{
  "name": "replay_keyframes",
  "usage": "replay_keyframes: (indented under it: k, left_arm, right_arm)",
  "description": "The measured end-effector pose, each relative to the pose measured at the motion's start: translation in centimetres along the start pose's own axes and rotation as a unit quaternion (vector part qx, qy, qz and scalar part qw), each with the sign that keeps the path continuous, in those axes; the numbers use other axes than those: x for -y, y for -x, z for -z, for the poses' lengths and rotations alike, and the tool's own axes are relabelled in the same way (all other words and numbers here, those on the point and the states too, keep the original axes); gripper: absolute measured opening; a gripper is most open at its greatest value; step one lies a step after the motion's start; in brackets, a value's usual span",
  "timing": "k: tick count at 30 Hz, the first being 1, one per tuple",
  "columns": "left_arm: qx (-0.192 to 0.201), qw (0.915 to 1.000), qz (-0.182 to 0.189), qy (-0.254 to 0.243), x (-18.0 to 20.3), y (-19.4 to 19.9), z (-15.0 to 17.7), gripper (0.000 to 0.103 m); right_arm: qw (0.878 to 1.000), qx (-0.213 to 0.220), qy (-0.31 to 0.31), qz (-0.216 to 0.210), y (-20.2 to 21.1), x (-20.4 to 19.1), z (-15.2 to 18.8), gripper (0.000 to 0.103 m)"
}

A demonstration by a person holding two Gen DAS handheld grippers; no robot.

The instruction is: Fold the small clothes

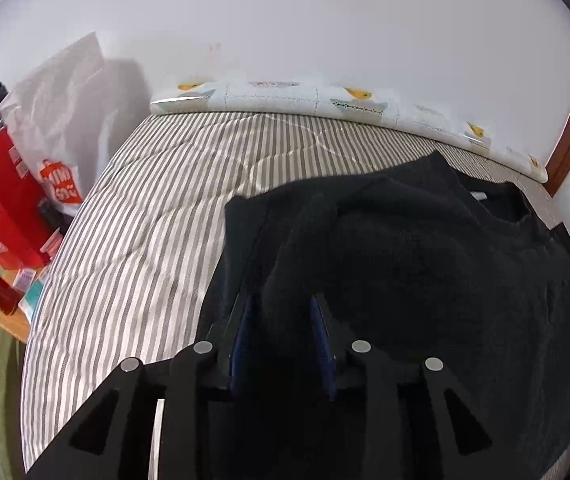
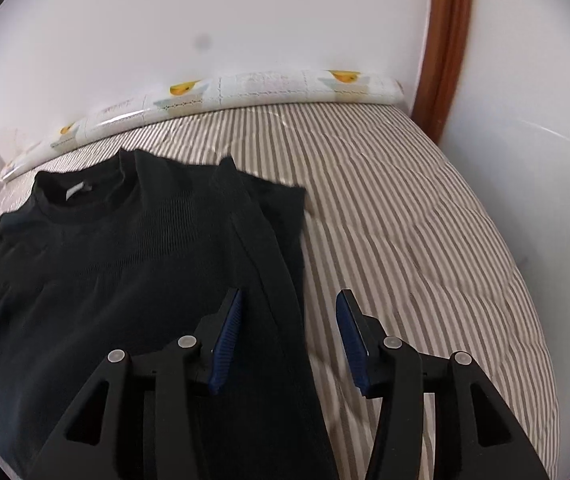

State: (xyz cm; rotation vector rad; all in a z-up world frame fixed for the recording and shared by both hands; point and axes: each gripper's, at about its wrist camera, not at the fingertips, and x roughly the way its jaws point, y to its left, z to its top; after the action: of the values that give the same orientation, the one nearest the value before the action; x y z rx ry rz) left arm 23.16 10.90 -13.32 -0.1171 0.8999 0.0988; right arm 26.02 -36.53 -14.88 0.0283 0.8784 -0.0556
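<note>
Our black knit top with a ribbed round neck (image 2: 133,248) lies flat on the bed's grey-and-white striped quilt (image 2: 405,220), neck toward the wall, and both of its sides look already turned in over the body: a long straight fold runs down the edge nearest our right tool (image 2: 288,334), and a soft hump of doubled fabric sits in front of our left tool (image 1: 283,320). The right tool stands half open with nothing clamped; its blue ribbed pads (image 2: 227,336) straddle the garment's edge, one over cloth, the other over bare quilt. The left tool is narrowly parted, and the hump rises between its pads; in so dark a view we cannot tell whether they pinch it or merely flank it. We judge that the side folds are being let go, so doing this well means opening fully before we draw back, lest a pad drag the sleeve out again. We should pull away low and straight, then check that the two folded edges run parallel. The hump on the left wants flattening before any hem-to-neck fold. A patterned cushion roll with yellow motifs (image 1: 325,100) lines the wall, well clear of the work.
</note>
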Motion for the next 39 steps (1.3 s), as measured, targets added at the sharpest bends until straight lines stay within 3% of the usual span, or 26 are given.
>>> replay_keyframes:
  k: [6,10,21,25,28,31,35,39]
  left_arm:
    - [0.001,0.9999,0.002,0.01,-1.6,2.8,3.2,0.036]
    - [-0.005,0.9998,0.001,0.019,-3.6,4.8,5.9,0.038]
    - [0.006,0.9984,0.04,0.038,-8.3,10.7,13.8,0.042]
    - [0.005,0.9992,0.023,0.032,-9.5,11.7,15.2,0.042]
    - [-0.002,0.9987,0.033,0.038,-10.7,12.0,15.9,0.043]
    - [-0.007,0.9984,0.044,0.034,-11.4,12.1,16.5,0.047]
    - [-0.008,0.9981,0.057,0.024,-12.0,12.1,16.8,0.049]
    - [-0.012,0.9969,0.076,0.016,-12.7,11.8,16.7,0.052]
  right_arm:
    - [0.999,0.015,0.028,0.022,4.1,-2.0,2.4,0.048]
    - [0.999,0.029,0.036,-0.009,6.3,-4.8,2.7,0.048]
    - [0.99,0.012,0.114,-0.084,7.5,-19.8,5.7,0.049]
    - [0.98,0.019,0.167,-0.104,8.9,-26.1,8.3,0.049]
    - [0.974,0.025,0.192,-0.118,10.2,-29.9,10.1,0.049]
    - [0.968,0.026,0.215,-0.129,11.5,-32.7,11.8,0.05]
    - [0.961,0.052,0.25,-0.104,13.6,-35.8,14.4,0.05]
    - [0.954,0.048,0.263,-0.137,15.1,-37.7,15.8,0.05]
